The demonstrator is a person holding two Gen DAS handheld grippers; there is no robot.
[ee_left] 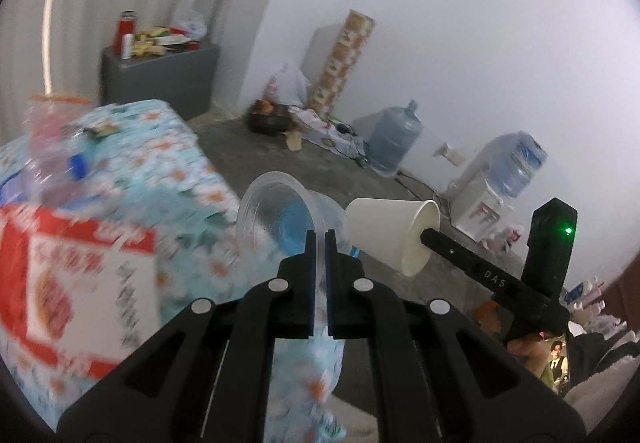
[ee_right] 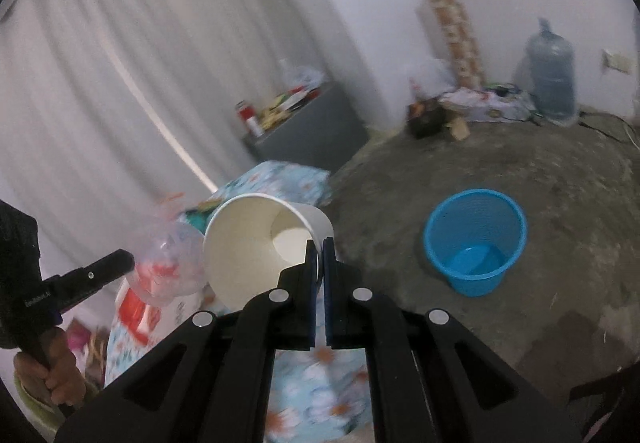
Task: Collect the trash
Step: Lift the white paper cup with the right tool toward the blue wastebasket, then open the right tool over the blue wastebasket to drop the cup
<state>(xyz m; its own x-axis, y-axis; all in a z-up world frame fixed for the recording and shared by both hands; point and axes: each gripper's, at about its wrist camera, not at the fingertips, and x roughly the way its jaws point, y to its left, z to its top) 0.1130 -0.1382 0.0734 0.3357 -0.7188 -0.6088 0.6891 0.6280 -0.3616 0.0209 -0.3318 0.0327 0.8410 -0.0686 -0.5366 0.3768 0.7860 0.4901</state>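
- Black tongs of the left gripper (ee_left: 319,239) pinch the thin rim of a clear plastic cup (ee_left: 280,211), which tilts with its mouth toward the camera, above the edge of the floral-cloth table (ee_left: 160,147).
- Right gripper (ee_right: 319,247) is clamped the same way on the rim of a white paper cup (ee_right: 256,243), held on its side with the open mouth facing the lens.
- From the left wrist, the paper cup (ee_left: 394,231) hangs just beside the clear cup, apart from it, with the right gripper (ee_left: 430,235) reaching into its mouth.
- Only the right wrist shows the blue mesh bin (ee_right: 475,239), upright on bare concrete floor (ee_right: 560,183), with open floor all around it and well apart from the table corner (ee_right: 280,179).
- Only the left wrist shows the water dispenser (ee_left: 500,187) against the white wall; both views show a loose water jug (ee_left: 394,141) on the floor nearby.
- On the table near its left side lie a red-and-white carton (ee_left: 68,271) and a crumpled clear bottle (ee_left: 56,147), both blurred.
- A grey cabinet (ee_left: 160,77) stands by the curtain (ee_right: 120,63).
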